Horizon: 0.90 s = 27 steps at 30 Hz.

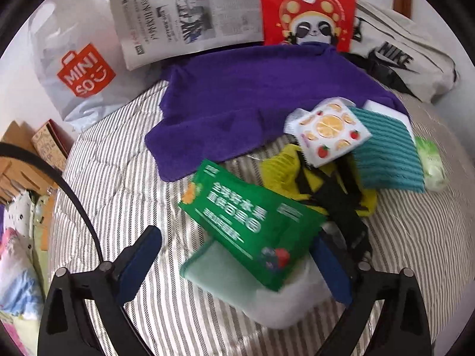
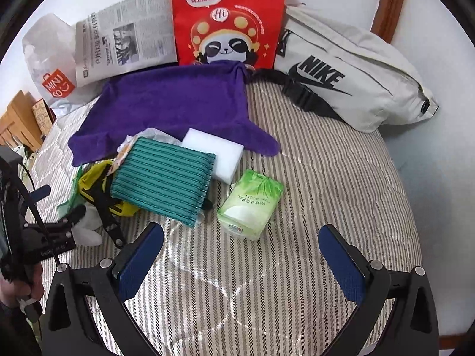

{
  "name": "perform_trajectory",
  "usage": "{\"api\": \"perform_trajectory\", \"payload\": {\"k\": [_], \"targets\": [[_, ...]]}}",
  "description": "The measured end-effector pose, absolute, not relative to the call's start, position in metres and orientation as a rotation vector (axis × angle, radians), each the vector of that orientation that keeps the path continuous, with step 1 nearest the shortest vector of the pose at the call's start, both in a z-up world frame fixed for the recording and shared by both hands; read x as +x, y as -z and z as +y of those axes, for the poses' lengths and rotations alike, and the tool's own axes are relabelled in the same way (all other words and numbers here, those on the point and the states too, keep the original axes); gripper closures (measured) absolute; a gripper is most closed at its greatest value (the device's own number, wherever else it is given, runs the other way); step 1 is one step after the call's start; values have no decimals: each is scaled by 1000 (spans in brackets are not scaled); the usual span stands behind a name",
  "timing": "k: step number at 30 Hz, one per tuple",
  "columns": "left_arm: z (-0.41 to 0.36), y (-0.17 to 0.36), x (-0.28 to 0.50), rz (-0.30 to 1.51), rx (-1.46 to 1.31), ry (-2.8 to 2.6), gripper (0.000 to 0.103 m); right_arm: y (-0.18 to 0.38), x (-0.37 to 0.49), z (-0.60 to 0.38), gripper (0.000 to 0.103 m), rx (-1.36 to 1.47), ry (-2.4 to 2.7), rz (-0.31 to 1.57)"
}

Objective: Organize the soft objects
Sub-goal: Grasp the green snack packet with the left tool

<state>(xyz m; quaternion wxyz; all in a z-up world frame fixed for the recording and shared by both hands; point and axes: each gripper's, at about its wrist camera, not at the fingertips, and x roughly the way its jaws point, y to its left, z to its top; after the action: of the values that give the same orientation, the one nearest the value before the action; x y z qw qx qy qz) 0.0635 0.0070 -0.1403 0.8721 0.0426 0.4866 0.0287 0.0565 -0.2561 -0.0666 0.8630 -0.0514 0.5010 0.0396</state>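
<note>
A pile of soft things lies on a striped bed. A purple towel (image 1: 252, 103) (image 2: 166, 106) is spread at the back. A green printed bag (image 1: 252, 222), a pale green cloth (image 1: 225, 276) and a white soft item (image 1: 285, 302) lie between the fingers of my open left gripper (image 1: 237, 255). Beyond are a yellow and black pouch (image 1: 311, 178) (image 2: 98, 190), a fruit-print packet (image 1: 329, 130), a teal ribbed cloth (image 1: 389, 154) (image 2: 163, 175), a white sponge (image 2: 216, 154) and a green tissue pack (image 2: 252, 204) (image 1: 430, 163). My right gripper (image 2: 240, 264) is open and empty, just short of the tissue pack.
Against the wall stand a MINISO plastic bag (image 1: 74, 68) (image 2: 53, 68), a newspaper (image 1: 184, 20) (image 2: 124, 38), a red panda paper bag (image 1: 308, 9) (image 2: 228, 20) and a grey Nike waist bag (image 2: 350, 71) (image 1: 397, 56). Boxes and clothes (image 1: 26, 178) lie off the bed's left edge.
</note>
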Motion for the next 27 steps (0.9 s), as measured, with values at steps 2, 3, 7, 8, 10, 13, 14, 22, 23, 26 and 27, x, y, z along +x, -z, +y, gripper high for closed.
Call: {"api": "perform_trajectory", "payload": {"k": [2, 3, 7, 8, 10, 13, 14, 22, 23, 26, 27], "targets": [[19, 137, 64, 992, 20, -49, 11, 70, 58, -257, 0, -108, -79, 1058], [25, 135, 63, 981, -6, -49, 13, 71, 60, -258, 0, -109, -76, 1062], [41, 129, 58, 941, -42, -48, 13, 79, 65, -258, 0, -112, -72, 1079], [45, 127, 57, 932, -39, -56, 14, 81, 66, -257, 0, -113, -72, 1084], [50, 124, 56, 924, -39, -60, 18, 84, 68, -255, 0, -119, -76, 1093], [58, 120, 59, 914, -42, -66, 28, 88, 71, -250, 0, -130, -83, 1102], [60, 121, 62, 917, -37, -73, 33, 89, 71, -248, 0, -133, -87, 1104], [70, 135, 78, 978, -71, -20, 85, 95, 73, -239, 0, -163, -96, 1117], [70, 136, 78, 977, -71, -17, 89, 96, 74, -240, 0, -163, -94, 1119], [71, 136, 78, 971, -85, -5, 95, 97, 75, -242, 0, -162, -88, 1121], [72, 135, 77, 965, -94, -7, 97, 97, 75, -243, 0, -162, -85, 1120]]}}
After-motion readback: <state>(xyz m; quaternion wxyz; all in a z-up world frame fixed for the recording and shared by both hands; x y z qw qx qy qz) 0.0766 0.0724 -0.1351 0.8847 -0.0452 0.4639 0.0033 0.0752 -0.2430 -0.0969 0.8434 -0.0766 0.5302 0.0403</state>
